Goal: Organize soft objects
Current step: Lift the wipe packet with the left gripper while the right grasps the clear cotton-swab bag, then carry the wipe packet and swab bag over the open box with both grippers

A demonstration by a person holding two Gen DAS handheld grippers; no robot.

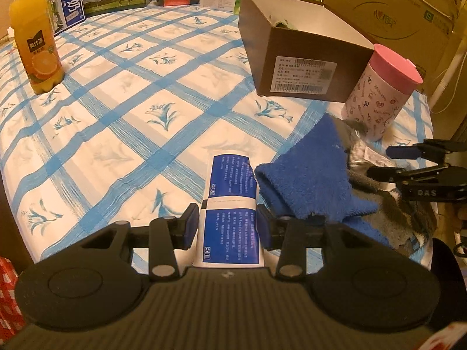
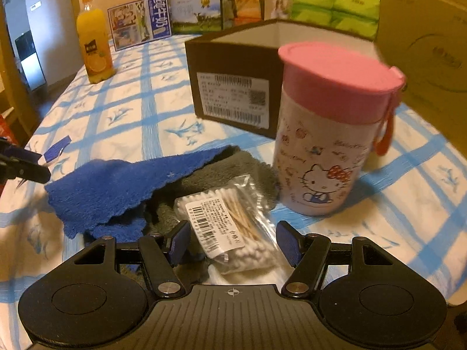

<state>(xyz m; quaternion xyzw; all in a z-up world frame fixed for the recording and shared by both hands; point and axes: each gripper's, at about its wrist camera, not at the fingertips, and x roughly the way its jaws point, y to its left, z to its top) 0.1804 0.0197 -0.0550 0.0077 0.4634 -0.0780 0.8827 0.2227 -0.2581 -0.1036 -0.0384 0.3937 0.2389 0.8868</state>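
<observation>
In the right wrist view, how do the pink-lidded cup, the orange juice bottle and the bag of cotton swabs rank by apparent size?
1. pink-lidded cup, largest in the picture.
2. bag of cotton swabs.
3. orange juice bottle, smallest; it stands far back, so distance shrinks it and its true size may differ.

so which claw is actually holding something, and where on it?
The left claw grips the blue-and-white packet by its sides, near mid-length. The right claw is open astride the cotton swab bag, not pinching it.

blue towel (image 2: 116, 186): fuzzy cloth | swab bag (image 2: 233, 227): glossy plastic | box (image 2: 233, 67): matt cardboard
</observation>
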